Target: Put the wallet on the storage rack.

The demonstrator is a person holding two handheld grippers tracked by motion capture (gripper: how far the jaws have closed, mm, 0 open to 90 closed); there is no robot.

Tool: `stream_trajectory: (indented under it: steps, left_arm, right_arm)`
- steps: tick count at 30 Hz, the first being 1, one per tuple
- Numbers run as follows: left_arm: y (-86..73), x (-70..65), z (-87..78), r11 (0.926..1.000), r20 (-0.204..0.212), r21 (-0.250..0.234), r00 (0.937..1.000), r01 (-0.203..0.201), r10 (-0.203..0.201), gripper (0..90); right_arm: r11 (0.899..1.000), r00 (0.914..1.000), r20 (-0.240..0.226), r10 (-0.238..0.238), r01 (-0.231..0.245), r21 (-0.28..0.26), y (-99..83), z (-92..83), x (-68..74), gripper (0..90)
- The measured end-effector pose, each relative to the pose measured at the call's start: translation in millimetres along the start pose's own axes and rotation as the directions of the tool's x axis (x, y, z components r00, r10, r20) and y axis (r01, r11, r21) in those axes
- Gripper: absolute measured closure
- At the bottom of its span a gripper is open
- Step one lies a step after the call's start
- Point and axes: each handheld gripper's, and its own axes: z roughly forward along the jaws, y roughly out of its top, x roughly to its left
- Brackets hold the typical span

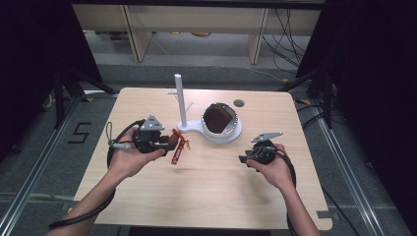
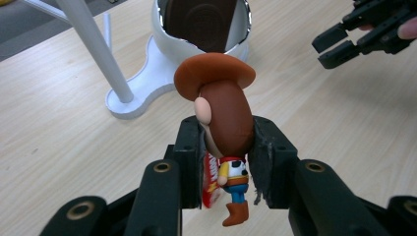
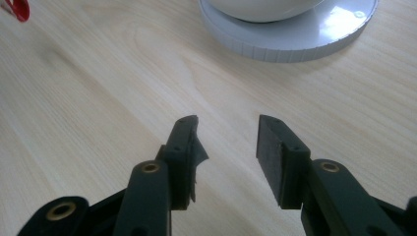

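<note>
Left gripper (image 2: 226, 147) clamps a cowboy figure (image 2: 223, 118); right gripper (image 3: 226, 147) gapes empty beside the white bowl (image 1: 235, 132) holding something brown.

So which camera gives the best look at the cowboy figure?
The left gripper view: the cowboy figure sits close up, head clamped between the left gripper pads. The high view shows it small, hanging above the table.

Cowboy figurine's (image 2: 227, 128) face turned away
</note>
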Motion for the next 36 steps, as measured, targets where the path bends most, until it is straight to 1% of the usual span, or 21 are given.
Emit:
stream_trajectory:
  steps: [1, 3, 4, 6, 7, 8, 9, 10, 11, 13, 14, 15, 18, 19, 20, 25, 28, 31, 32, 33, 36]
  left_arm:
    - [1.5, 1.7, -0.4, 1.0000, -0.003, 0.001, 1.0000, 0.001, -0.001, 66.9]
    - [4.3, 5.4, -0.6, 1.0000, -0.011, -0.003, 0.9999, 0.005, -0.005, 66.9]
    - [5.0, 6.6, -0.3, 0.9999, -0.015, -0.004, 0.9998, 0.011, -0.011, 66.9]
    - [6.7, 12.3, 0.5, 0.9999, -0.024, 0.005, 0.9996, 0.014, -0.014, 66.9]
    - [6.8, 13.8, 1.3, 0.9998, -0.028, -0.002, 0.9994, 0.020, -0.020, 66.9]
    - [7.5, 16.3, 1.6, 0.9997, -0.032, 0.000, 0.9992, 0.025, -0.025, 66.9]
    - [8.1, 18.6, 2.2, 0.9994, -0.035, -0.001, 0.9988, 0.033, -0.033, 66.9]
    - [8.4, 20.5, 2.5, 0.9992, -0.041, -0.006, 0.9984, 0.039, -0.039, 66.9]
    - [9.1, 22.6, 2.6, 0.9992, -0.048, -0.005, 0.9981, 0.039, -0.039, 66.9]
    - [10.6, 26.3, 2.6, 0.9990, -0.060, -0.009, 0.9972, 0.044, -0.044, 67.0]
    - [11.7, 27.6, 2.4, 0.9989, -0.063, -0.009, 0.9969, 0.046, -0.047, 67.0]
    - [12.5, 29.0, 2.4, 0.9986, -0.061, -0.013, 0.9968, 0.051, -0.051, 66.9]
    - [15.1, 32.0, 2.7, 0.9980, -0.069, -0.022, 0.9958, 0.060, -0.061, 66.9]
    - [16.4, 33.8, 2.5, 0.9980, -0.068, -0.020, 0.9958, 0.059, -0.061, 67.0]
    - [17.3, 34.8, 2.1, 0.9980, -0.072, -0.017, 0.9955, 0.060, -0.061, 67.0]
    - [20.4, 41.1, 3.4, 0.9966, -0.086, -0.030, 0.9932, 0.077, -0.079, 67.0]
    - [22.3, 44.4, 4.7, 0.9959, -0.092, -0.032, 0.9919, 0.085, -0.087, 67.0]
    - [24.5, 47.2, 5.5, 0.9943, -0.094, -0.045, 0.9904, 0.097, -0.101, 67.0]
    - [25.5, 48.9, 4.5, 0.9954, -0.099, -0.032, 0.9907, 0.090, -0.093, 66.9]
    - [26.4, 49.0, 5.7, 0.9925, -0.102, -0.052, 0.9881, 0.111, -0.115, 66.9]
    - [29.3, 53.7, 4.9, 0.9932, -0.109, -0.044, 0.9877, 0.108, -0.112, 67.0]
  right_arm:
    - [1.000, 0.9999, 0.001, -0.012, 0.012, 0.006, -0.3, -1.1, -0.7, 60.5]
    - [0.999, 0.9996, 0.003, 0.028, -0.028, -0.016, -2.9, -0.6, 2.2, 60.3]
    - [0.999, 0.9991, -0.010, 0.040, -0.040, -0.003, -3.8, -1.3, 3.2, 60.0]
    - [1.000, 0.9995, -0.011, 0.029, -0.029, -0.007, -6.6, -0.5, 3.3, 59.6]
    - [0.998, 0.9988, -0.016, 0.047, -0.047, -0.037, -8.4, 1.9, 5.1, 59.7]
    - [0.999, 0.9989, -0.015, 0.044, -0.044, -0.011, -8.7, -0.1, 5.3, 59.6]
    - [0.999, 0.9990, -0.014, 0.042, -0.043, -0.021, -10.2, 0.5, 5.6, 59.7]
    - [0.997, 0.9974, -0.017, 0.071, -0.071, -0.012, -11.5, -0.2, 8.0, 59.7]
    - [0.999, 0.9988, -0.013, 0.047, -0.048, -0.021, -12.8, 0.2, 6.0, 59.7]
    - [0.997, 0.9983, -0.011, 0.057, -0.058, -0.058, -16.3, 3.0, 6.5, 59.8]
    - [0.998, 0.9991, -0.009, 0.042, -0.042, -0.051, -18.1, 2.4, 5.6, 59.9]
    - [0.997, 0.9981, -0.011, 0.061, -0.061, -0.042, -19.0, 1.4, 6.8, 59.9]
    - [0.996, 0.9980, -0.007, 0.063, -0.063, -0.065, -22.5, 2.3, 7.3, 60.1]
    - [0.994, 0.9960, -0.016, 0.088, -0.088, -0.056, -23.2, 2.1, 9.5, 60.1]
    - [0.995, 0.9981, -0.007, 0.060, -0.061, -0.076, -24.6, 3.0, 7.7, 60.0]
    - [0.993, 0.9970, -0.023, 0.075, -0.076, -0.088, -28.9, 4.1, 8.2, 59.8]
    - [0.993, 0.9970, 0.002, 0.077, -0.077, -0.088, -30.5, 2.0, 8.4, 59.8]
    - [0.992, 0.9970, 0.000, 0.077, -0.077, -0.104, -32.1, 1.4, 8.4, 59.7]
    - [0.991, 0.9973, 0.007, 0.073, -0.072, -0.109, -32.5, 1.1, 8.3, 59.7]
    - [0.992, 0.9970, -0.001, 0.077, -0.077, -0.104, -32.5, 1.0, 8.4, 59.7]
    - [0.991, 0.9970, 0.007, 0.077, -0.076, -0.109, -32.9, -0.4, 8.3, 59.6]
